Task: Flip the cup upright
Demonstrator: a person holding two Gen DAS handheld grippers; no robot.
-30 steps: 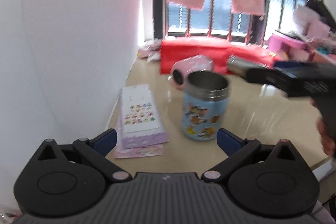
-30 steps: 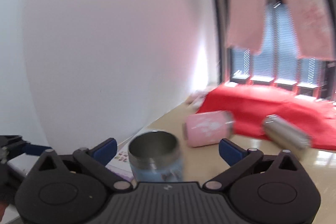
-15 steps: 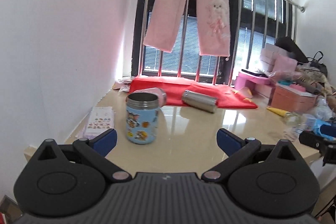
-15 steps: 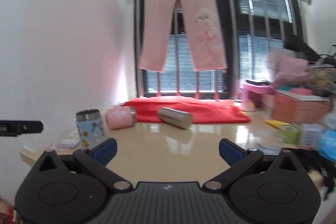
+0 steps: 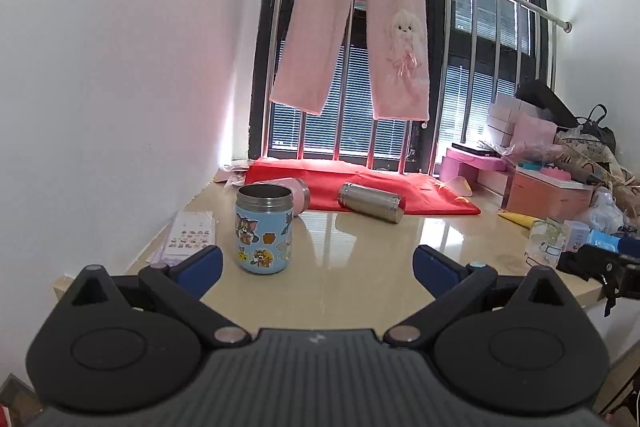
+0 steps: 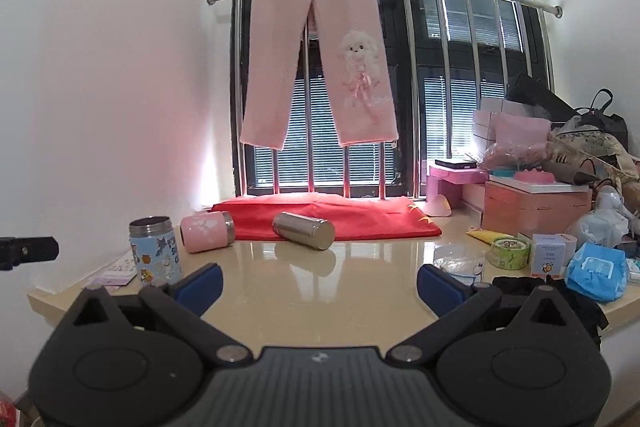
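Three cups sit on the beige surface (image 5: 360, 267): at the left the blue cartoon cup (image 5: 264, 229) stands upright, mouth up; just behind it a pink cup (image 6: 207, 231) lies sideways, then a steel cup (image 6: 304, 230). Left tongs (image 5: 316, 263) and right tongs (image 6: 318, 283) gape apart, empty.

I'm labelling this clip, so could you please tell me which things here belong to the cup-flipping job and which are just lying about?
Job:
- blue cartoon cup, upright
- pink cup, on its side
- steel cup, on its side
- left gripper and right gripper, both open

Lying about:
- red cloth
- sticker sheets
- pink trousers
- blue packet
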